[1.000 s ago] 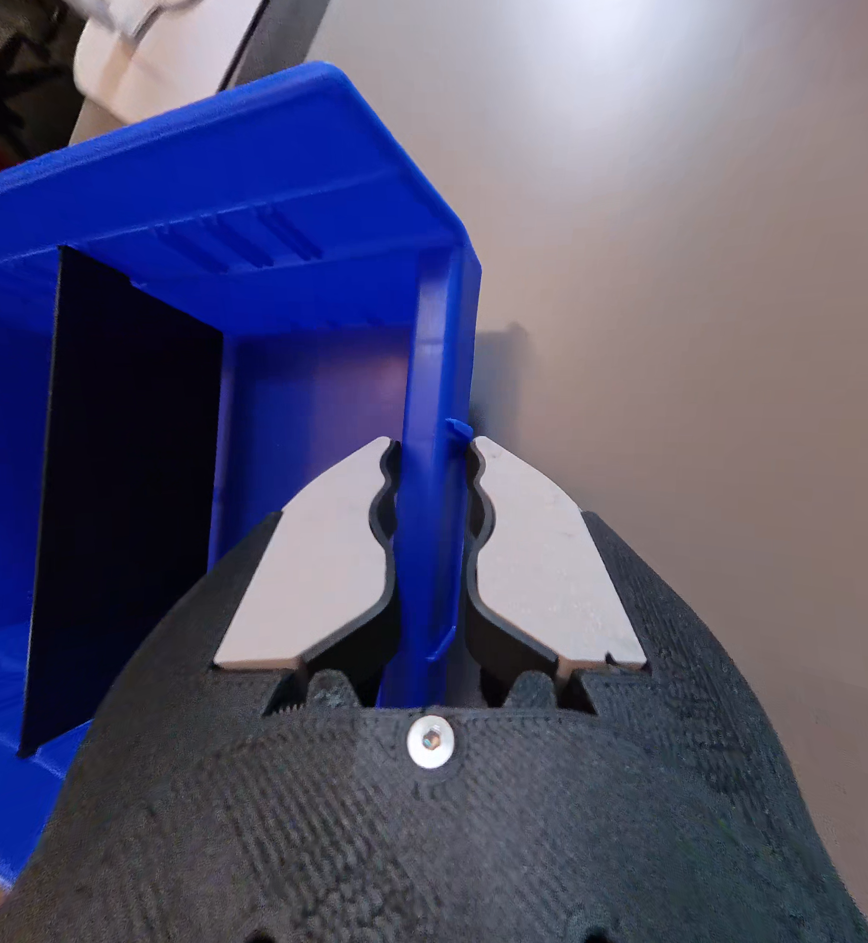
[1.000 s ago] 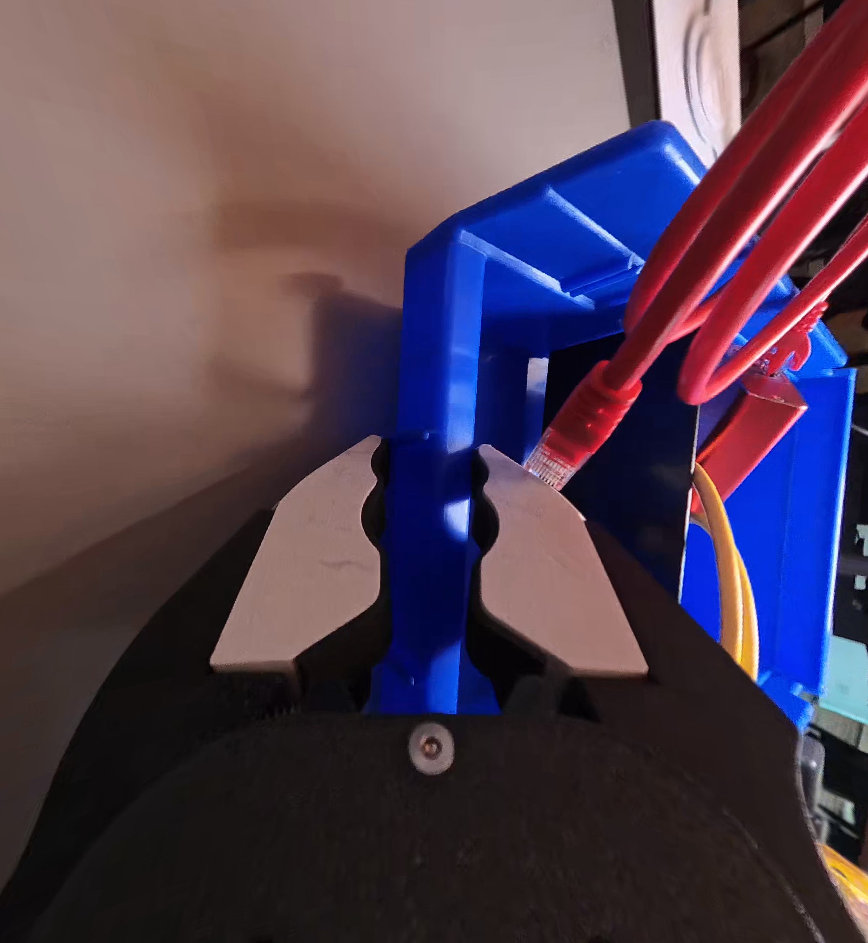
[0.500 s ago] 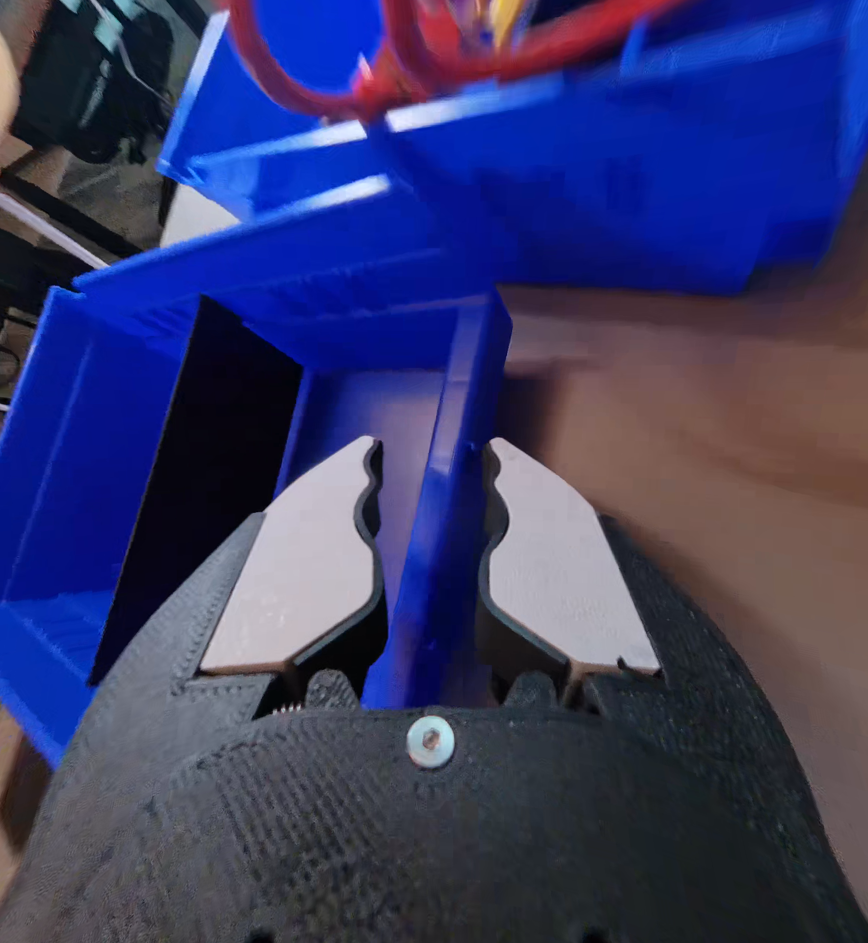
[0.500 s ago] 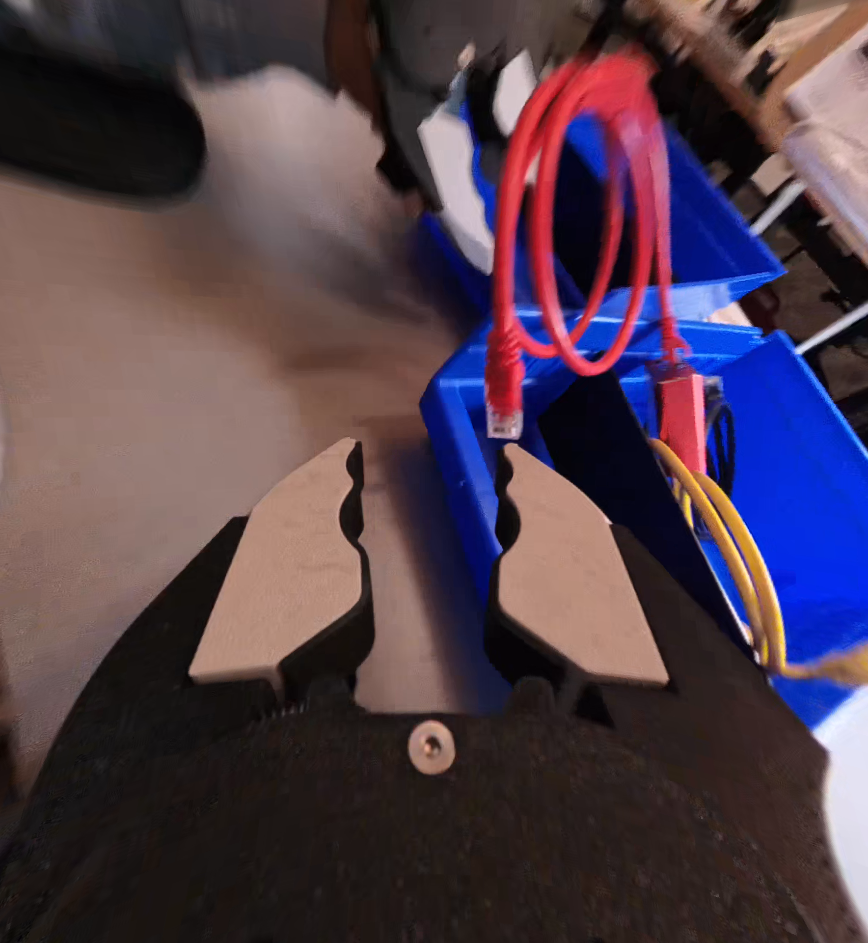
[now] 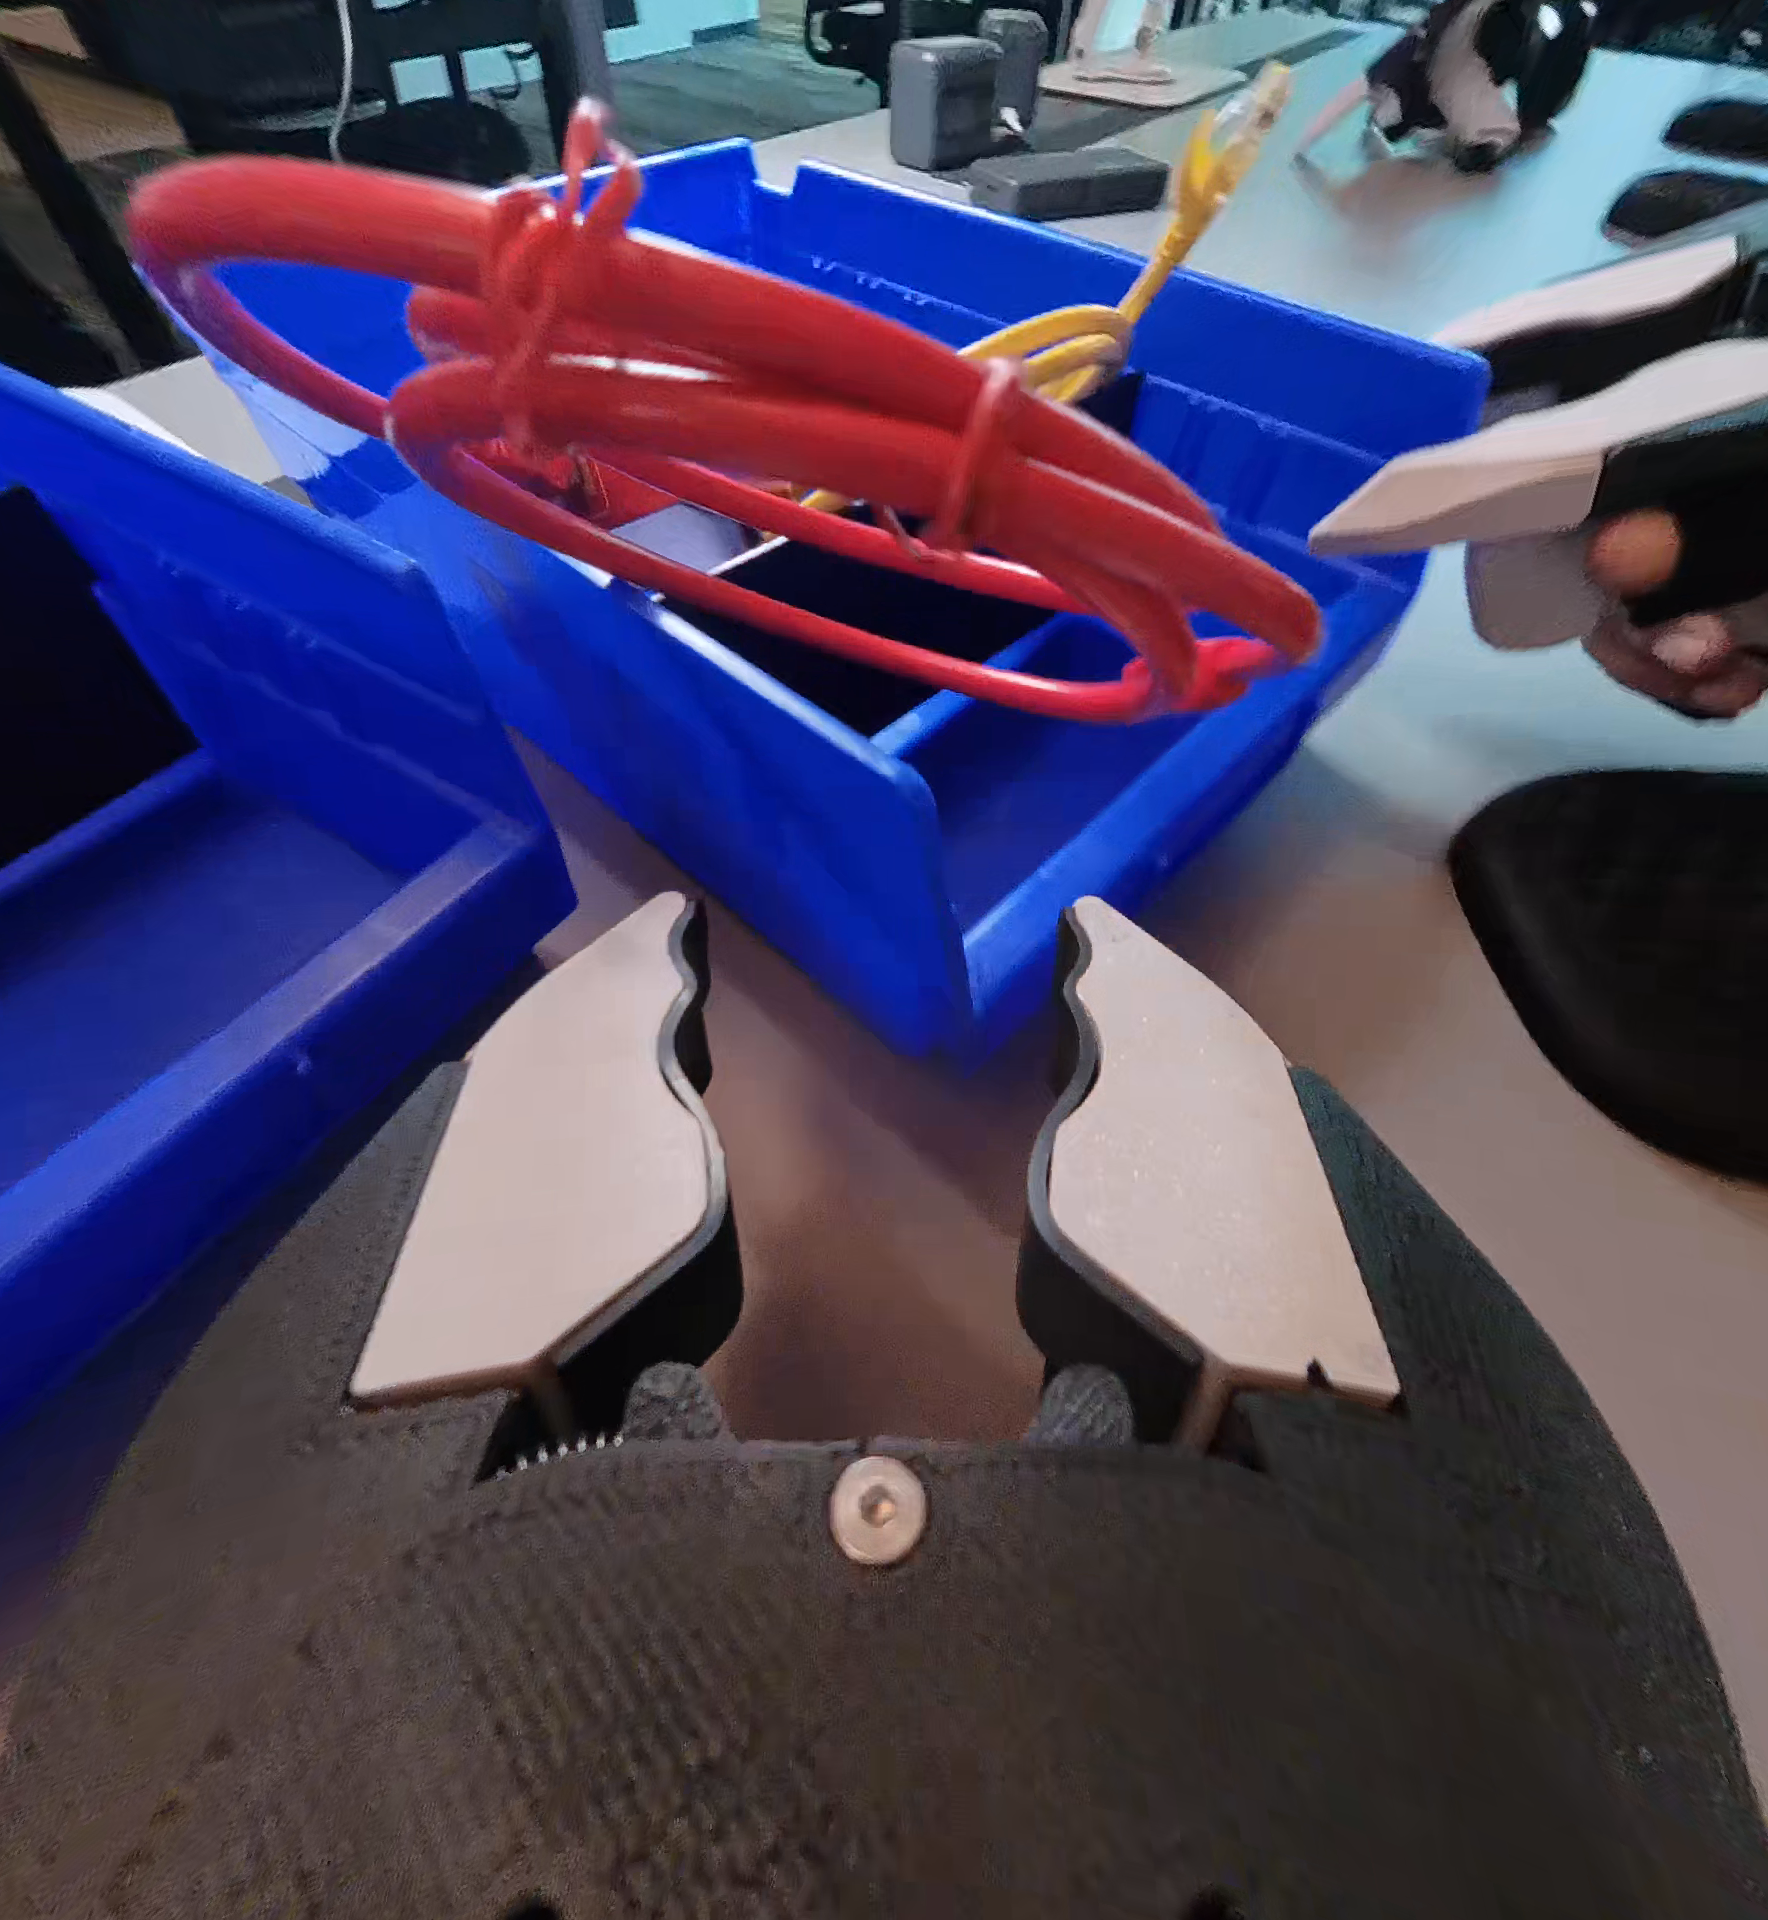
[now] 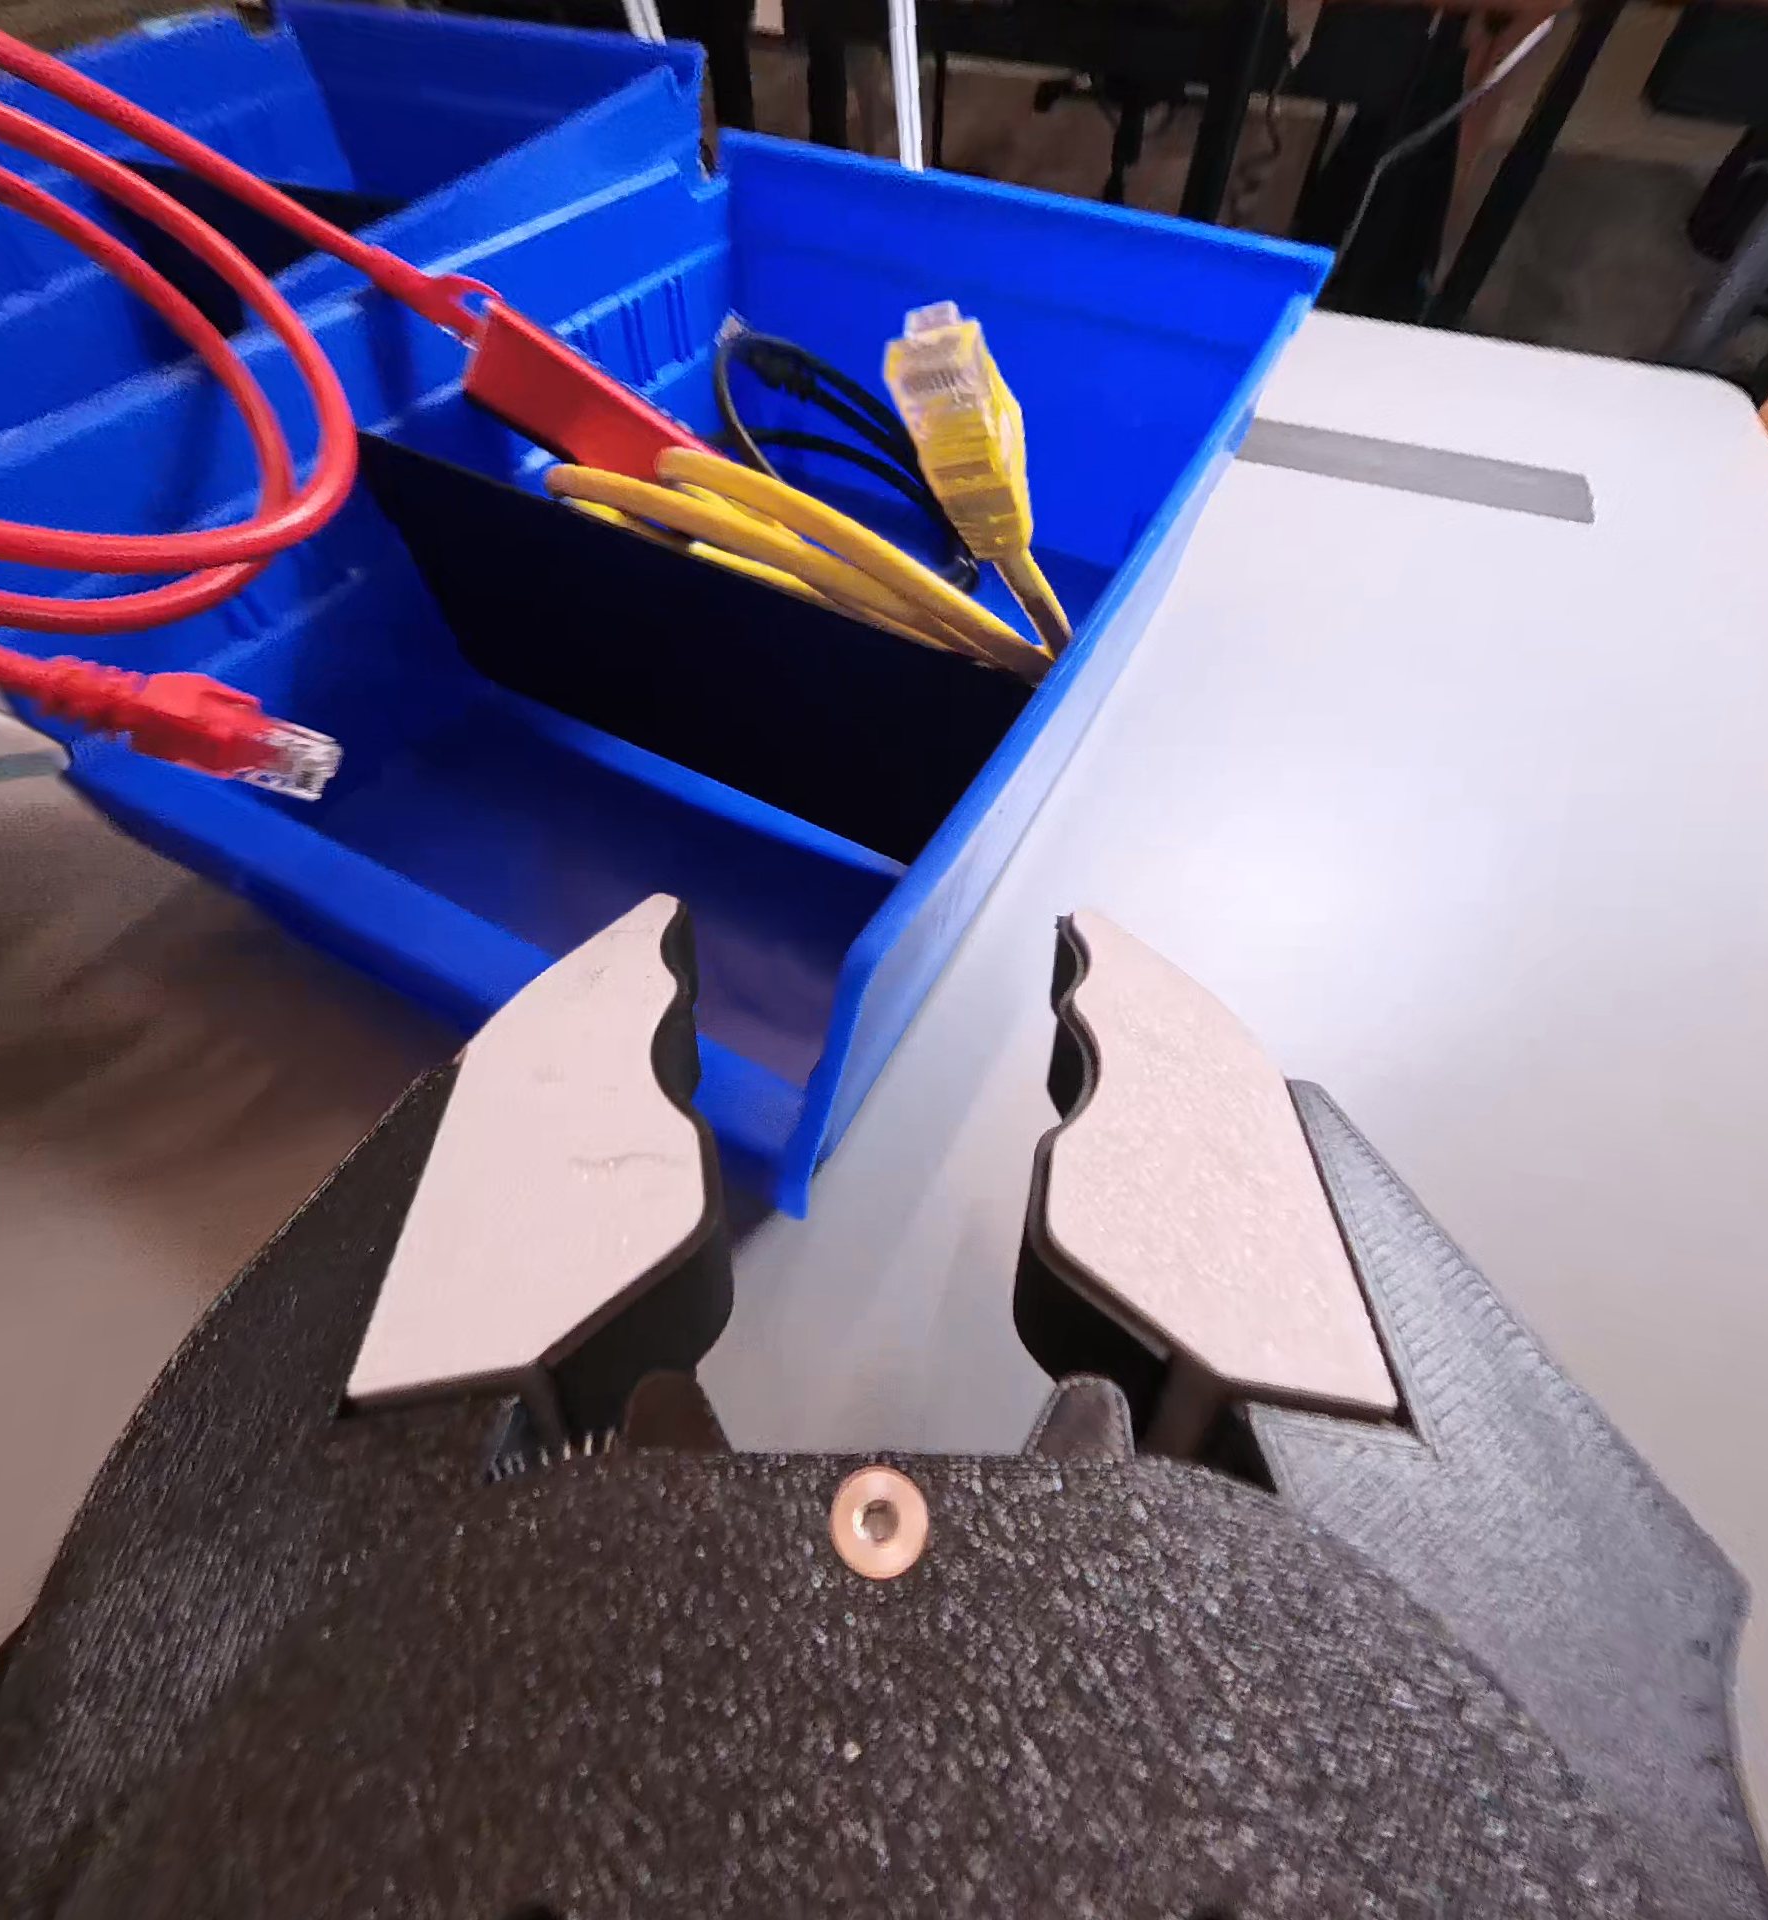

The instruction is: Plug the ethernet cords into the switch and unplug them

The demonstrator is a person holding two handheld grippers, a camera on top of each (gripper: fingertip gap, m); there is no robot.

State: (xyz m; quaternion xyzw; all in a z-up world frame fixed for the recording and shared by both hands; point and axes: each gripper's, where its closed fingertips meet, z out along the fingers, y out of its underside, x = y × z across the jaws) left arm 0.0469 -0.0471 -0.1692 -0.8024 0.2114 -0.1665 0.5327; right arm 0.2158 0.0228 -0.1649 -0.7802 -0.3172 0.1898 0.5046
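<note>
A coiled red ethernet cord (image 5: 755, 416) tied with red wire hangs over a blue bin (image 5: 963, 883); its clear plug (image 6: 288, 753) sticks out past the bin's near left wall. A coiled yellow ethernet cord (image 6: 859, 551) lies in the back compartment with its plug (image 6: 963, 416) pointing up. My left gripper (image 5: 880, 925) is open and empty above the table, just before the bin's near corner. My right gripper (image 6: 869, 925) is open and empty by the bin's near right corner (image 6: 838, 1091). No switch is in view.
A second blue bin (image 5: 184, 935) with a black divider stands to the left. A black divider (image 6: 703, 665) splits the cord bin, which also holds a red flat tag (image 6: 568, 395) and a black cord (image 6: 807, 416). A black pad (image 5: 1690, 987) lies at the right. The right gripper's fingers (image 5: 1586, 447) show in the left wrist view.
Both grippers were shut on the blue bins' walls. They have let go, opened wide and pulled back, and the bins now rest on the table.
</note>
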